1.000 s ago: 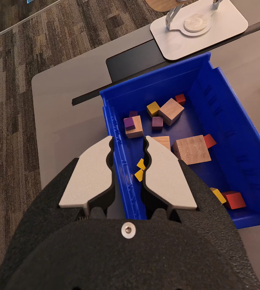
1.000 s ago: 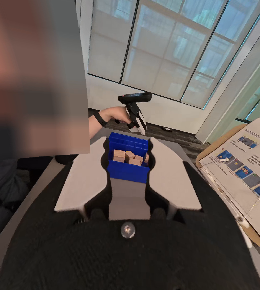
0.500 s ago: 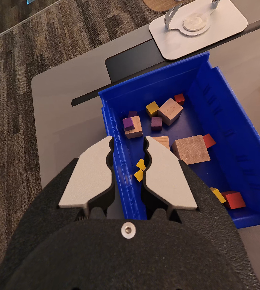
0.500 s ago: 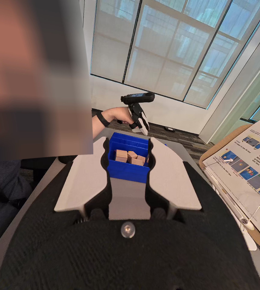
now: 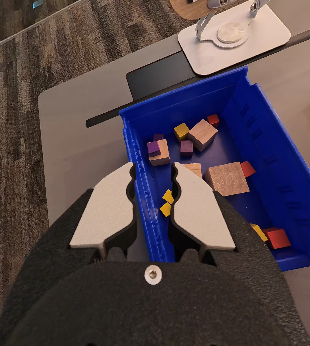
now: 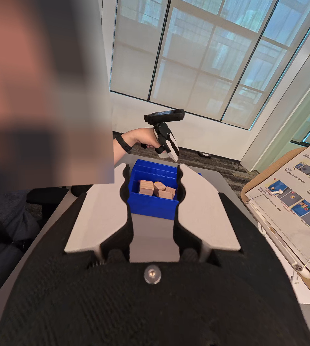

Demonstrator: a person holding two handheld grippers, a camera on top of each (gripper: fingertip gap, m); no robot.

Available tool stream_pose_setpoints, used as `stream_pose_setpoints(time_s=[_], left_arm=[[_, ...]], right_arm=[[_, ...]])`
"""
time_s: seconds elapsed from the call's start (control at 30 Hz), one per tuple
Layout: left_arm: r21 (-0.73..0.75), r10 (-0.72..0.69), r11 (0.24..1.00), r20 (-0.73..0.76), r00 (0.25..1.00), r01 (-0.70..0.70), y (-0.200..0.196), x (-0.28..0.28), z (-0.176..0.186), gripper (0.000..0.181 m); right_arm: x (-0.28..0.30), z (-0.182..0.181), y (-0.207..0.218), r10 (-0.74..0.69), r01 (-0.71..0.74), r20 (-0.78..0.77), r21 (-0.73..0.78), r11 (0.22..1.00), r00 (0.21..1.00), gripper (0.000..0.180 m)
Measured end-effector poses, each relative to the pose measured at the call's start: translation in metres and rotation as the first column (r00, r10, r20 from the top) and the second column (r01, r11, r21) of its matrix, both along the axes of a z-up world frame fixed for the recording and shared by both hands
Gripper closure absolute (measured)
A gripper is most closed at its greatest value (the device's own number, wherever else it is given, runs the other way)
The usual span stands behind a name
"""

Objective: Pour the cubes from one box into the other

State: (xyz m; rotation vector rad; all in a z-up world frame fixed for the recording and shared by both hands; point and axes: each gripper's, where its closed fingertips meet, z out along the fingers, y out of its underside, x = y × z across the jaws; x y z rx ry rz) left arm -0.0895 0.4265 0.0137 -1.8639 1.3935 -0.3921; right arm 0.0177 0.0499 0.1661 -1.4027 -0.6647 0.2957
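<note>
Tabletop of plain grey fills the near ground in both wrist views, with patterned brown carpet beyond its edge at 10 o'clock in the left wrist view. There the left gripper hangs spread over the near long wall of a blue bin, one finger outside the wall and one inside; whether either finger touches the plastic cannot be told. Cubes of bare wood, yellow, purple and red lie scattered on the bin floor, some half hidden by the inner finger. At 1 o'clock past the bin sits a white stand base, its upright cut off by the frame.

In the right wrist view the right gripper is spread, empty and clear of the table, pointing at a blue box of wooden blocks at 12 o'clock. Farther off, a hand holds the left gripper above the box's far side. Tall windows close the room. An instruction sheet runs off at 3 o'clock.
</note>
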Motion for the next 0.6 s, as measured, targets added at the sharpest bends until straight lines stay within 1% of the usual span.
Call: stream_pose_setpoints(time_s=[0.13, 0.3, 0.4, 0.5, 0.57, 0.6], left_arm=[[-0.014, -0.013, 1.000, 0.032, 0.999, 0.014, -0.002, -0.001, 0.005, 0.145], [-0.037, -0.052, 0.998, 0.105, 0.993, 0.056, -0.008, -0.001, 0.017, 0.145], [-0.077, -0.125, 0.987, 0.187, 0.974, 0.141, -0.022, 0.002, 0.027, 0.144], [-0.115, -0.197, 0.964, 0.290, 0.936, 0.238, -0.038, 0.004, 0.043, 0.145], [-0.103, -0.209, 0.961, 0.334, 0.919, 0.256, -0.042, 0.002, 0.053, 0.145], [-0.089, -0.193, 0.968, 0.343, 0.919, 0.236, -0.039, 0.000, 0.057, 0.145]], right_arm=[[0.003, 0.000, 0.004, -0.010, 0.009, -0.018, -0.003, 1.000, 1.000, 0.131], [0.014, -0.002, 0.014, -0.056, 0.055, -0.060, -0.017, 0.998, 0.997, 0.128], [0.034, -0.006, 0.029, -0.174, 0.169, -0.098, -0.056, 0.984, 0.980, 0.128], [0.058, -0.013, 0.042, -0.288, 0.270, -0.165, -0.120, 0.955, 0.943, 0.128], [0.076, -0.018, 0.048, -0.364, 0.338, -0.198, -0.151, 0.929, 0.910, 0.128], [0.084, -0.021, 0.050, -0.401, 0.374, -0.198, -0.161, 0.913, 0.894, 0.128]])
